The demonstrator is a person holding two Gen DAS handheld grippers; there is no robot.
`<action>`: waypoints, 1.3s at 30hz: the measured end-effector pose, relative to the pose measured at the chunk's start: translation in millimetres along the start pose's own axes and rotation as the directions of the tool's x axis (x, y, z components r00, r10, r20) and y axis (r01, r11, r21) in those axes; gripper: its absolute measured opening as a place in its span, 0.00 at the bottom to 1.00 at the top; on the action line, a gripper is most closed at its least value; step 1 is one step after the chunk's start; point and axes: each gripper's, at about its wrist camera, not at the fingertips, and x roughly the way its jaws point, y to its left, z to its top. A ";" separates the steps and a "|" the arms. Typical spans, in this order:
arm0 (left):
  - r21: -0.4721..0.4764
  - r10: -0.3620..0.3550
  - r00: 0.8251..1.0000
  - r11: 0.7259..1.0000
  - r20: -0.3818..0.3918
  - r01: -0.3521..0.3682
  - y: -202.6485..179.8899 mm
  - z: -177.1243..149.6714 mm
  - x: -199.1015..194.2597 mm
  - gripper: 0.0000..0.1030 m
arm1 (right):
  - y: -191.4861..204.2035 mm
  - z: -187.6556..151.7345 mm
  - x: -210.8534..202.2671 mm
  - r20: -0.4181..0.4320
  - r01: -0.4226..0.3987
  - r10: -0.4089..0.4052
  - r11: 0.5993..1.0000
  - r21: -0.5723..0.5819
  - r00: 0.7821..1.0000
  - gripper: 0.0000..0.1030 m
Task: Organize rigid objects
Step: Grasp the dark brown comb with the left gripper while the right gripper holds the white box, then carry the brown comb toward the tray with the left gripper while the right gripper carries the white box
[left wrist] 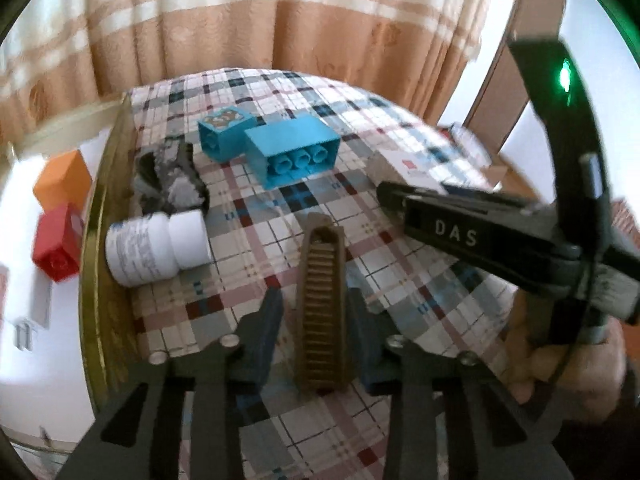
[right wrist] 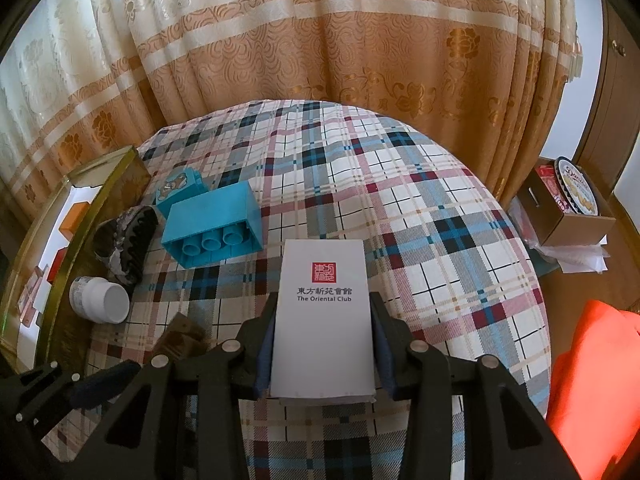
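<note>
On the plaid cloth lie a large blue brick (left wrist: 292, 152) (right wrist: 214, 230), a small blue cube with a bear picture (left wrist: 224, 132) (right wrist: 180, 190), a white pill bottle (left wrist: 156, 246) (right wrist: 100, 298) on its side and a grey-black toy piece (left wrist: 172, 176) (right wrist: 128, 236). My left gripper (left wrist: 316, 312) is open, with a brown ridged piece (left wrist: 322, 308) lying between its fingers. My right gripper (right wrist: 324, 324) is shut on a white "The Oriental Club" box (right wrist: 324, 316), and it shows in the left wrist view (left wrist: 460, 224) at right.
A gold-rimmed box (left wrist: 96, 240) (right wrist: 68, 256) at the left holds orange (left wrist: 64, 180) and red (left wrist: 56, 248) blocks. A curtain (right wrist: 320, 40) hangs behind. A cardboard box with a tin (right wrist: 572, 204) and orange fabric (right wrist: 596, 376) lie at the right.
</note>
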 end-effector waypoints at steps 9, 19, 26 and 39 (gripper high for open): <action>-0.027 0.017 1.000 0.999 0.023 -0.016 -0.9 -1.6 0.4 0.27 | 2.3 -0.1 0.1 0.000 0.011 -0.011 1.000 -0.009 1.000 0.43; 0.103 0.129 0.992 0.986 0.003 -0.129 -27.4 -0.5 8.5 0.36 | 1.9 -0.1 -0.4 0.000 0.013 -0.013 1.000 -0.010 1.000 0.43; 0.119 0.140 0.990 0.983 0.023 -0.142 -27.1 -3.4 5.9 0.23 | 1.8 -0.3 -0.8 0.001 0.011 -0.011 1.000 -0.008 1.000 0.43; 0.038 0.018 0.989 0.999 0.144 -0.024 -18.1 -4.4 -22.9 0.23 | -4.1 0.5 -10.2 0.046 -0.008 0.006 0.999 0.033 0.999 0.43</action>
